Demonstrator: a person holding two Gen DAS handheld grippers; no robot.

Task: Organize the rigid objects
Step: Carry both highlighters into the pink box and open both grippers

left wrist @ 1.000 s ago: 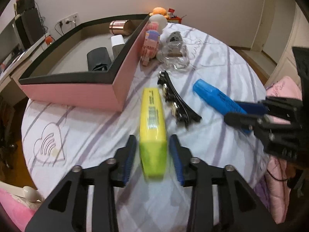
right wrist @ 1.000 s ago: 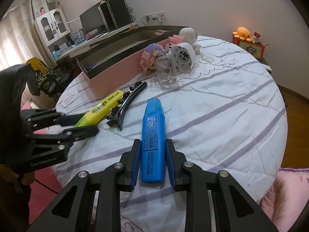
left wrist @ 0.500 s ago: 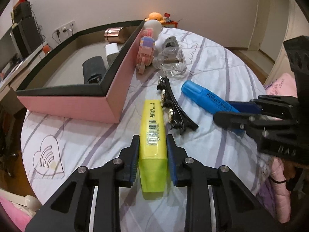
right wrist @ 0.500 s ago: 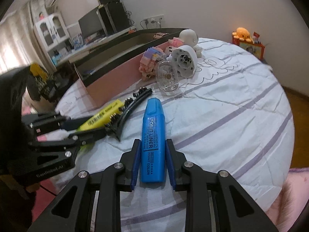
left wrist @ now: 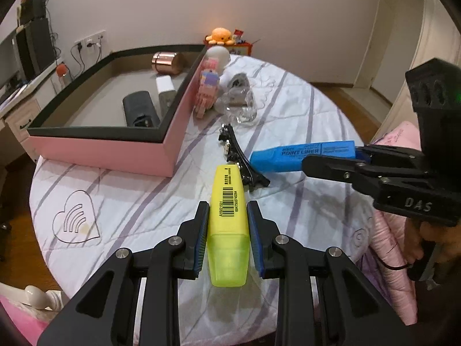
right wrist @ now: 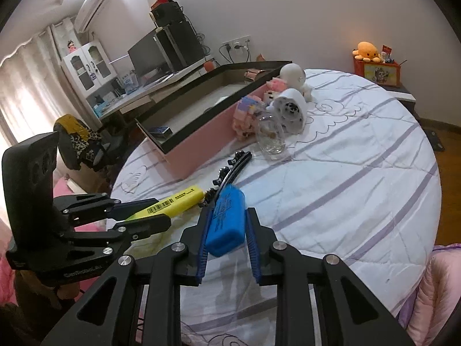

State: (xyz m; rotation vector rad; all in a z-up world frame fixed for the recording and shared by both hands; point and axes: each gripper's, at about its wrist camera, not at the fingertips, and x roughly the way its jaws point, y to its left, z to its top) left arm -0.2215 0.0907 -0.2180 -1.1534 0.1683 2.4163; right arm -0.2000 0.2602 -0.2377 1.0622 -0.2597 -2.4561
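Note:
My left gripper (left wrist: 227,213) is shut on a yellow highlighter (left wrist: 227,201) and holds it above the round table; it also shows in the right wrist view (right wrist: 173,201). My right gripper (right wrist: 226,219) is shut on a blue highlighter (right wrist: 226,219), tilted up off the cloth; it also shows in the left wrist view (left wrist: 302,155). A black hair clip (left wrist: 239,161) lies on the cloth between them. The pink box (left wrist: 121,150) with a dark rim stands at the back left.
Inside the box lie a copper cylinder (left wrist: 167,63), a white block (left wrist: 165,88) and a dark cylinder (left wrist: 139,109). Beside the box stand a pink block figure (left wrist: 206,92), a clear glass (left wrist: 240,109), a white reel (right wrist: 289,109) and a white doll (right wrist: 296,77).
My left gripper closed on the yellow highlighter and lifted it. My right gripper lifted the blue highlighter, tilted it and swung it left. The two grippers are closer together.

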